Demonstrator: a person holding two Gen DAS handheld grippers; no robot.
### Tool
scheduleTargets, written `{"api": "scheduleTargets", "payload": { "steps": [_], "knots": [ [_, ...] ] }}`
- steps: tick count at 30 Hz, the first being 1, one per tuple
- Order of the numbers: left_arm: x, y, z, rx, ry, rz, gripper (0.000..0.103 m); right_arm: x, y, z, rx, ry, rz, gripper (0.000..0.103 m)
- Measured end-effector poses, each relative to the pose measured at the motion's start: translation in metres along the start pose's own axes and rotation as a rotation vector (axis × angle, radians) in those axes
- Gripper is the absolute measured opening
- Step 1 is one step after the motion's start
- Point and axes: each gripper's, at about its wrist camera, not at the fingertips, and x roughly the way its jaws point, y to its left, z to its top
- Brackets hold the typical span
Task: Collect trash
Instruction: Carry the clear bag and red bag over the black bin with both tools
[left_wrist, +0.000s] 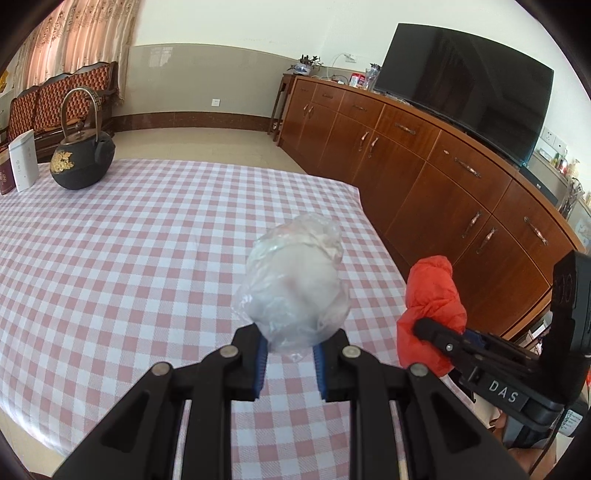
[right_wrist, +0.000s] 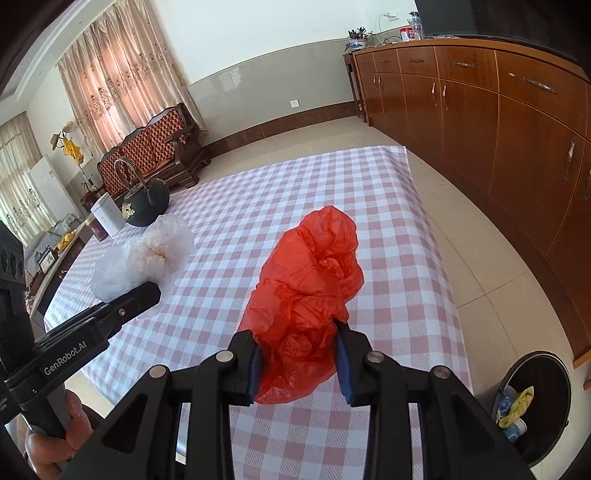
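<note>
My left gripper (left_wrist: 290, 350) is shut on a crumpled clear plastic bag (left_wrist: 295, 280), held above the pink-and-white checked tablecloth (left_wrist: 129, 258). In the right wrist view the same clear plastic bag (right_wrist: 147, 254) shows at the left, ahead of the left gripper's black finger (right_wrist: 136, 299). My right gripper (right_wrist: 299, 358) is shut on a crumpled red plastic bag (right_wrist: 310, 291), also held over the cloth. In the left wrist view the red plastic bag (left_wrist: 432, 299) appears at the right, near the table's edge. A black trash bin (right_wrist: 532, 406) with rubbish inside stands on the floor at the lower right.
A black iron teapot (left_wrist: 83, 155) and a white box (left_wrist: 23, 160) stand at the table's far left. A long wooden cabinet (left_wrist: 443, 177) with a television (left_wrist: 469, 88) runs along the right wall. A person's hand (right_wrist: 55, 439) holds the left gripper's handle.
</note>
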Motion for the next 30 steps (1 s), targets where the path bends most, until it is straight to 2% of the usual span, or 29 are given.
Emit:
{"api": "scheduleTargets", "payload": {
  "steps": [12, 30],
  "knots": [
    [0.004, -0.053, -0.022, 0.070, 0.043, -0.076, 0.023, -0.047, -0.052, -0.033, 0.101, -0.035, -0.060, 0.035],
    [0.027, -0.160, -0.055, 0.188, 0.124, -0.218, 0.022, -0.114, -0.163, -0.073, 0.274, -0.097, -0.211, 0.035]
  ]
}}
